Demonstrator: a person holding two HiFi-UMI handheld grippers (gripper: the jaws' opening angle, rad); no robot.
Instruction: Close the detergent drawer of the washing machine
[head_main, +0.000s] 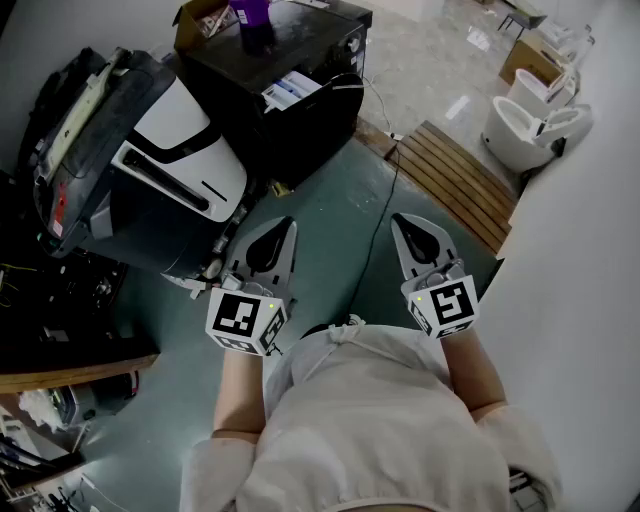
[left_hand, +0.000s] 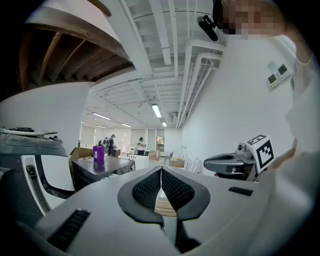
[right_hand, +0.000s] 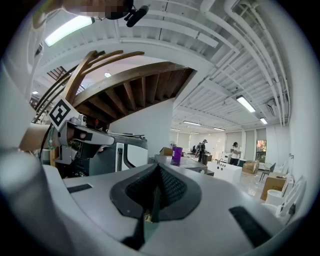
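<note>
The washing machine (head_main: 170, 165), white and dark grey, stands at the upper left in the head view, its front panel facing the floor space; I cannot tell its detergent drawer apart or how it stands. My left gripper (head_main: 283, 228) hangs shut and empty about a hand's width right of the machine. My right gripper (head_main: 401, 222) is shut too, empty, over the green floor. In the left gripper view the jaws (left_hand: 161, 172) meet, with the machine (left_hand: 42, 175) at the left edge. In the right gripper view the jaws (right_hand: 158, 170) are pressed together.
A black cabinet (head_main: 290, 85) with a purple cup (head_main: 254, 18) stands behind the machine. A black cable (head_main: 375, 235) runs across the floor between the grippers. A wooden slatted platform (head_main: 455, 180) and white basins (head_main: 530, 125) lie at the right, by a white wall. A cluttered bench (head_main: 60, 300) is at the left.
</note>
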